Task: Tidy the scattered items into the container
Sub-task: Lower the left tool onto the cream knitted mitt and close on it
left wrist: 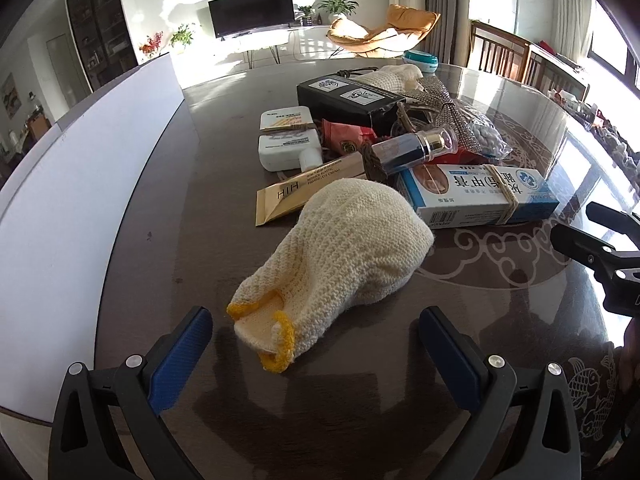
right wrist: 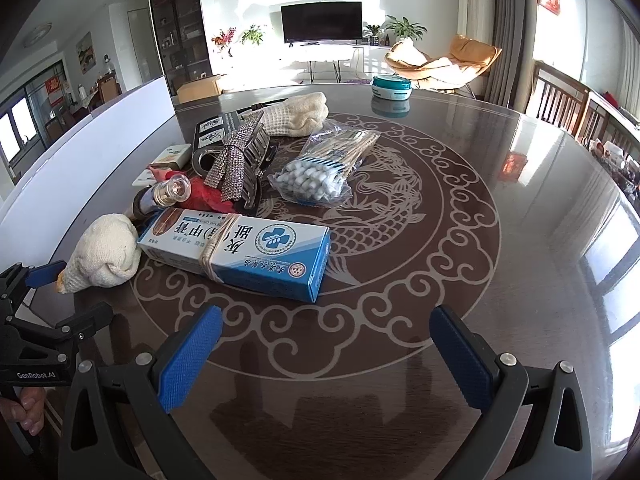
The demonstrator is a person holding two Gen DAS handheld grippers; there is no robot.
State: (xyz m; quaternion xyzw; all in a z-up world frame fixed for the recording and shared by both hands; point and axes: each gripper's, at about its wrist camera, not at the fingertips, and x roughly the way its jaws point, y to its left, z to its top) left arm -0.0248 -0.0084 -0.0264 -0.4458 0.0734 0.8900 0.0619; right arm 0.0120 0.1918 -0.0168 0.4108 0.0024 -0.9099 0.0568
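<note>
A cream knitted mitt (left wrist: 340, 256) with yellow trim lies on the dark table, its cuff between the fingertips of my open left gripper (left wrist: 316, 320). Behind it is a pile: a blue-and-white box (left wrist: 480, 196) bound with a rubber band, a blue bottle (left wrist: 416, 148), a gold tube box (left wrist: 304, 192), a white bottle (left wrist: 288, 148) and a black box (left wrist: 348, 100). My right gripper (right wrist: 326, 316) is open over bare table, just short of the blue-and-white box (right wrist: 240, 252). The mitt (right wrist: 104, 252) and left gripper (right wrist: 68, 292) show at the left of the right wrist view.
A tall white container wall (left wrist: 80, 180) runs along the table's left side. A bag of cotton swabs (right wrist: 320, 168), a rhinestone clip (right wrist: 236, 160) and a second knitted mitt (right wrist: 300, 114) lie further back. A teal tin (right wrist: 390, 84) sits at the far edge. Wooden chairs stand on the right.
</note>
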